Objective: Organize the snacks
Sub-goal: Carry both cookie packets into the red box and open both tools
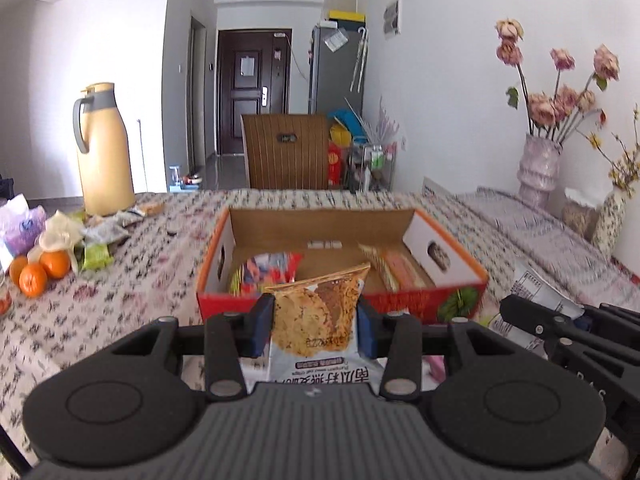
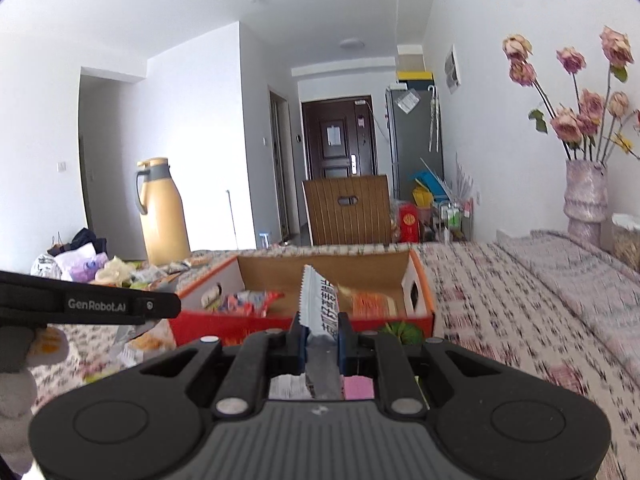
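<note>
Cracker packet (image 1: 314,316) pinched in left gripper (image 1: 315,326), hanging just short of red box (image 1: 400,304) near wall, 12 o'clock. Silver packet (image 2: 322,304) clamped edge-on in right gripper (image 2: 320,340), same approach. Step in hand — carrying both to box, which already holds few snacks. Next move likely: lift over wall, loosen fingers above bare cardboard. Packet lower ends hidden behind gripper bodies; loose snacks (image 1: 100,236) at 10 o'clock — blurred, uncountable.

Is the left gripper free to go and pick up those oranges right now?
Probably not yet: the left gripper is shut on a snack packet. The oranges lie uncovered on the table.
</note>
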`<state>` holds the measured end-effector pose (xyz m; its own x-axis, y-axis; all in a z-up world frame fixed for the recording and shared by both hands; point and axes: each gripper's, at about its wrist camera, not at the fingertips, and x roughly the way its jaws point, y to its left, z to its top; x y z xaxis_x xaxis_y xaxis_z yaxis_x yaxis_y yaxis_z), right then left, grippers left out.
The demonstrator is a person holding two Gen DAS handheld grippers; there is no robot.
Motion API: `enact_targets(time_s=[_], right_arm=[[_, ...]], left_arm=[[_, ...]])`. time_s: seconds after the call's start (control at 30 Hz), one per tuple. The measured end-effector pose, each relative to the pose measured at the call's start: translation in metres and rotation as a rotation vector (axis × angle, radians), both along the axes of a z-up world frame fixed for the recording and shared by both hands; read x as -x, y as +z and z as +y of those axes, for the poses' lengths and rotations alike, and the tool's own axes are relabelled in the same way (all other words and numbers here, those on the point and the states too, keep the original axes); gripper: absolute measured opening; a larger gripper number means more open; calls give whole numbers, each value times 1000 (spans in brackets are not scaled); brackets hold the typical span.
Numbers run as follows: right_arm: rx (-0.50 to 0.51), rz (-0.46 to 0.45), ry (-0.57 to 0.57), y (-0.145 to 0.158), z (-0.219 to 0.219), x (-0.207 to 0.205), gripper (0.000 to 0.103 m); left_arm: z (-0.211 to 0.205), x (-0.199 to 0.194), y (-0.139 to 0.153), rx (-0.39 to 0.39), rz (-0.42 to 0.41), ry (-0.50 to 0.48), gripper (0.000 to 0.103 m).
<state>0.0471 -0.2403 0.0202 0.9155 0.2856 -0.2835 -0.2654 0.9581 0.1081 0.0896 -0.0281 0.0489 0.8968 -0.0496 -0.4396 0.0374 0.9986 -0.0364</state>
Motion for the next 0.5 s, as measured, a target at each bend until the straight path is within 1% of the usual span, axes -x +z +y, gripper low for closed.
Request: enact_targets(time_s=[0.17,0.27,0.5], right_arm=[[0,-28,5,14,8,-32,14],[-1,-32,0,19,12,-56,14],[5,1,-17,25,18,-113,14]], left_arm=[[-1,-24,12,-6,-30,4,43],[-2,-42,16,-11,-32,9,43],[1,-83,18,-18,-30,29,43]])
